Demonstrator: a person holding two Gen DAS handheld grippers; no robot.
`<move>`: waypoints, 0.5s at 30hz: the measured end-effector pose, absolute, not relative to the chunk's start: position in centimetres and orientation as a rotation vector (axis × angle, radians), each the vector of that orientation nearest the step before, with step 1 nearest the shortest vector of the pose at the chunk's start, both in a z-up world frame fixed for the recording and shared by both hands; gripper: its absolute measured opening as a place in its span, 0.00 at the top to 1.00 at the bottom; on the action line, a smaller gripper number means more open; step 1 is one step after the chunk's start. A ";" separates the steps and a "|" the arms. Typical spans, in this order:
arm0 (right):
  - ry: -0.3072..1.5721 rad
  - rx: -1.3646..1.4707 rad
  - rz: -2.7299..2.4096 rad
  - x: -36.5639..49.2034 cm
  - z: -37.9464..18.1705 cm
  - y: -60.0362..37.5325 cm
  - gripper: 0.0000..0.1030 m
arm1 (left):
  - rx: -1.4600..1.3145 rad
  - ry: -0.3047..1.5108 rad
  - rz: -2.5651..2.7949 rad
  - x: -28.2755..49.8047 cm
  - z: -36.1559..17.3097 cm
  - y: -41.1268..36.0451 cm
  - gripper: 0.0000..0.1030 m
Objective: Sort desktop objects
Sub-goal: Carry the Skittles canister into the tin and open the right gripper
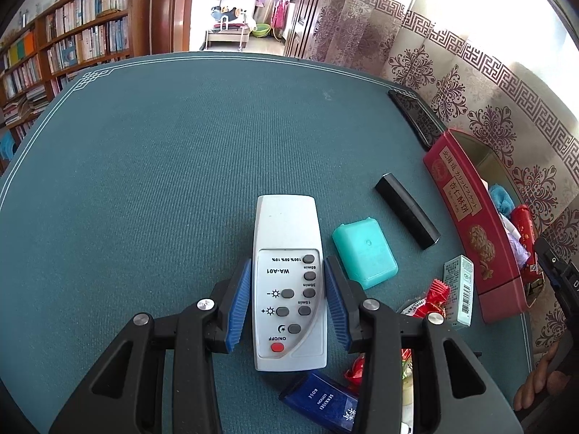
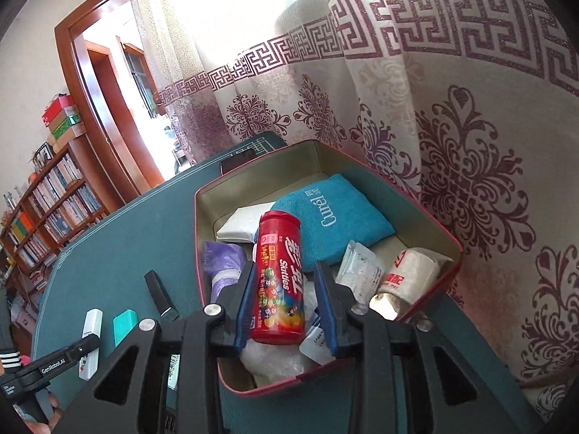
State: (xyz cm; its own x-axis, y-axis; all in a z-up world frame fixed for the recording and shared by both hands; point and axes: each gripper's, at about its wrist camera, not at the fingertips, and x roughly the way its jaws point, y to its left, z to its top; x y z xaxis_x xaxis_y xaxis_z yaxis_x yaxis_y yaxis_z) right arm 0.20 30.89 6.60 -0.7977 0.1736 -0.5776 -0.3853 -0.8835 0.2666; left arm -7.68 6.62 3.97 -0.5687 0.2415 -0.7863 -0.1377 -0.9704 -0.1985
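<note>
1. The left gripper [image 1: 287, 300] points steeply down and away toward 12 o'clock. Its blue pads [image 1: 239, 303] are part-way apart and pressed to the two long sides of the remote [image 1: 287, 271].
2. The right gripper [image 2: 284, 296] points down at a shallower slant. The Skittles bottle [image 2: 278, 278] stands between its jaws, touching the pad at 9 o'clock, while a thin gap shows at the 3 o'clock pad.
3. In the left wrist view, the right hand [image 1: 539, 383] shows at 4 o'clock, its fingers curled around the black handle.
4. In the right wrist view, the left hand [image 2: 50, 408] shows at 8 o'clock, below a striped sleeve [image 2: 11, 360].
</note>
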 end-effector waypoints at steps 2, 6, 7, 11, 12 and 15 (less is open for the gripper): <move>0.528 -0.778 2.666 0.7 6.5 30.5 0.62 | -1.329 -0.181 2.610 -7.8 4.0 6.4 0.59; 0.457 -0.696 2.663 1.6 6.9 29.5 0.52 | -1.317 -0.224 2.611 -7.9 4.5 6.0 0.59; 0.436 -0.671 2.667 1.8 7.1 29.2 0.50 | -1.313 -0.232 2.611 -7.9 4.6 6.0 0.59; 0.341 -0.558 2.669 2.7 8.2 28.0 0.23 | -1.307 -0.254 2.597 -7.7 5.3 6.3 0.59; 0.319 -0.539 2.669 2.9 8.3 27.6 0.23 | -1.302 -0.253 2.592 -7.7 5.5 6.5 0.59; 0.281 -0.519 2.664 3.2 8.5 26.9 0.21 | -1.281 -0.227 2.581 -7.4 6.4 7.7 0.59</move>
State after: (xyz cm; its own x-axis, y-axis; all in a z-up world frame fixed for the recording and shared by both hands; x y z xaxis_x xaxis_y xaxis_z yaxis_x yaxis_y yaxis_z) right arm 3.24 26.91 8.45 -0.8466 0.3546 -0.3968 -0.4294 -0.8956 0.1160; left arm -7.36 7.66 6.38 -0.5819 0.2911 -0.7594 -0.1540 -0.9563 -0.2486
